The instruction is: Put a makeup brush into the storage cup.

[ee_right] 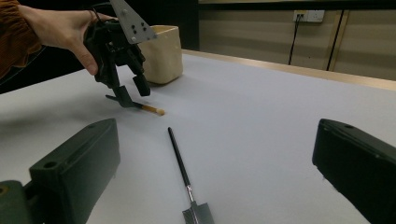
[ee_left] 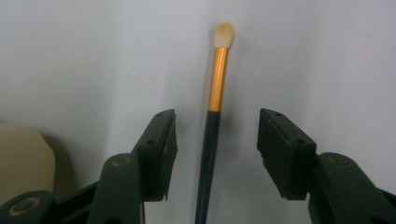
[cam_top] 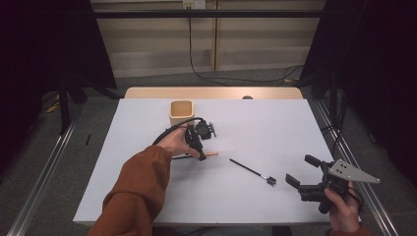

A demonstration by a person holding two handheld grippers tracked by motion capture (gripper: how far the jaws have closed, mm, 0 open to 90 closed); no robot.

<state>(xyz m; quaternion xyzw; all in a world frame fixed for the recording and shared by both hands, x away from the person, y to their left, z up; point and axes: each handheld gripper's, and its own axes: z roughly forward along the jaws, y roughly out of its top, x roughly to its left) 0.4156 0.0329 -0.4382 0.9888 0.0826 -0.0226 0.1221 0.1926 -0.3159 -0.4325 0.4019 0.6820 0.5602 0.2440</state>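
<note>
From the high view, the left gripper (cam_top: pixel 200 147) is down on the white table (cam_top: pixel 275 128) over a gold-banded makeup brush (cam_top: pixel 211 154), a little in front of the cream cup (cam_top: pixel 181 113); a black flat-tipped brush (cam_top: pixel 252 171) lies apart to the right, untouched; the right gripper (cam_top: pixel 301 180) hangs off near the table's right corner, jaws apart and holding nothing.

In the left gripper view, the 2 jaws stand either side of the brush's dark handle (ee_left: pixel 208 158), part-way closed but not touching it; so the pickup looks begun, not made.

In the right gripper view, its own jaws gape wide; the cup (ee_right: pixel 164 53) sits behind the left gripper (ee_right: pixel 133 93); I judge both brushes have yet to go in.
</note>
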